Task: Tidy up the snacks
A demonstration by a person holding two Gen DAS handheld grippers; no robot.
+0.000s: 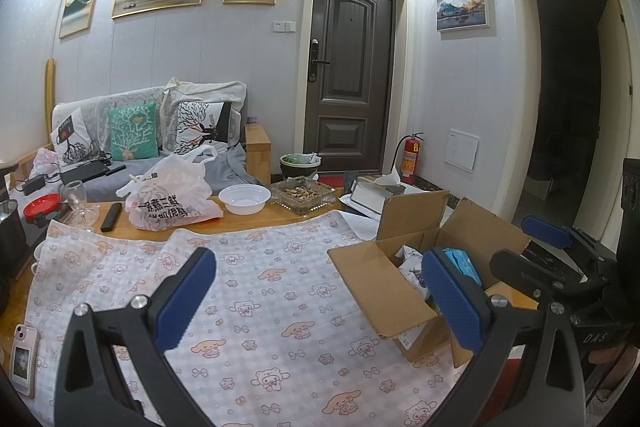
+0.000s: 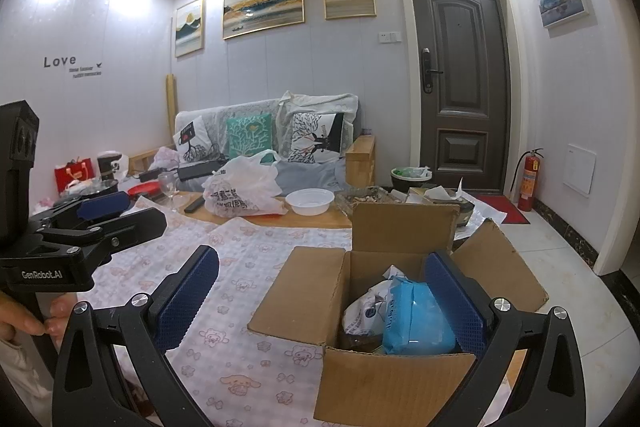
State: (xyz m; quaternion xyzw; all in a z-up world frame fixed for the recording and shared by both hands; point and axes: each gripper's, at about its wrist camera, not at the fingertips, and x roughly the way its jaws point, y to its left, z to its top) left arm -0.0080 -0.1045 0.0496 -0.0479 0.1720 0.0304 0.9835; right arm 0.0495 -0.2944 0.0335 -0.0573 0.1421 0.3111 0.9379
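The cardboard box (image 2: pixel 384 311) stands on a cloth (image 1: pixel 256 291) printed with pink cartoon animals, and its four flaps are folded outward, so the top is free. Inside the box a light blue snack pack (image 2: pixel 416 319) lies against a white printed pouch (image 2: pixel 366 309); the writing on both is too small to read. The right gripper (image 2: pixel 320 295) hangs over the box with its jaws wide apart and holds nothing; its right finger is over the inside of the box, just beside the blue pack, and its left finger is outside the left flap. The left gripper (image 1: pixel 316 301) is to the left of the box, also spread wide and empty, above a bare part of the cloth. This gripper carries the words "GenRobot.AI" on its body in the right wrist view. Left of the box the cloth is free up to a phone (image 1: pixel 24 361) at its edge. Behind the box, on the wooden table (image 1: pixel 248 221), stand a white plastic bag (image 1: pixel 172 197) with black Chinese characters, a white bowl (image 1: pixel 244 199), a glass ashtray (image 1: pixel 303 194), a black remote (image 1: pixel 111 217) and a wine glass (image 1: pixel 78 201). Farther behind the box is a grey sofa (image 1: pixel 160 171) with cushions, and the wall at the left shows the word "Love". Right of the box the tiled floor (image 2: pixel 580 267) is open toward a red fire extinguisher (image 2: pixel 529 181) beside the dark door (image 2: pixel 460 83).
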